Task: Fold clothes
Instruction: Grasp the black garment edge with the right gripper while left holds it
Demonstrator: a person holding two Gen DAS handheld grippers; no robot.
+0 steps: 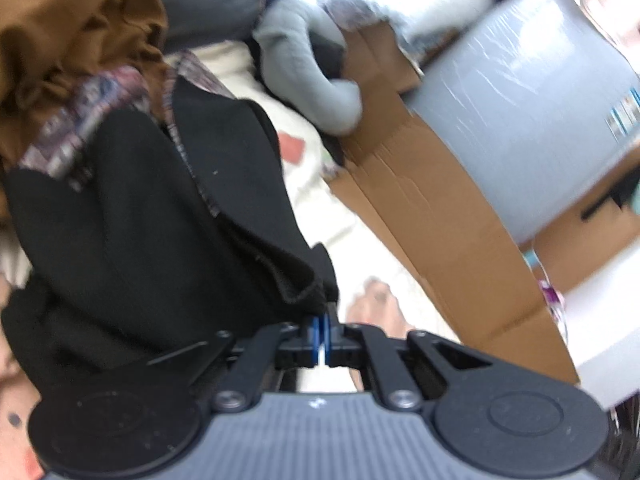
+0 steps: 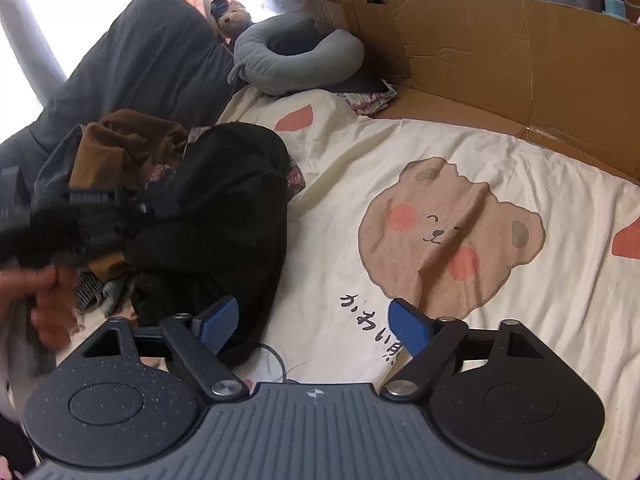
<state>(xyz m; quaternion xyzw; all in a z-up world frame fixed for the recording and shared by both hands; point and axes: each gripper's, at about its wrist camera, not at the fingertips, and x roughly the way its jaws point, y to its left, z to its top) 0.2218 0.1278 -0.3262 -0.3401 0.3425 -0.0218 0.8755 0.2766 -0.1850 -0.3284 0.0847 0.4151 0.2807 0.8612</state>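
Note:
A black garment [image 1: 160,220] hangs bunched in front of my left gripper [image 1: 322,322], whose blue pads are shut on the garment's lower edge. In the right wrist view the same black garment [image 2: 212,216] lies heaped on the left of the bed, on top of a brown garment [image 2: 120,140]. The left gripper [image 2: 120,216] shows there as a blur over the heap, held by a hand [image 2: 44,300]. My right gripper [image 2: 314,326] hovers open just right of the heap, with nothing between its blue pads [image 2: 408,326].
A cream bear-print sheet [image 2: 440,232] covers the bed. A cardboard wall [image 2: 500,52] runs along the far and right side. A grey neck pillow [image 2: 296,60] and a dark pillow [image 2: 140,60] lie at the back. A thin cable [image 2: 276,356] lies near the right gripper.

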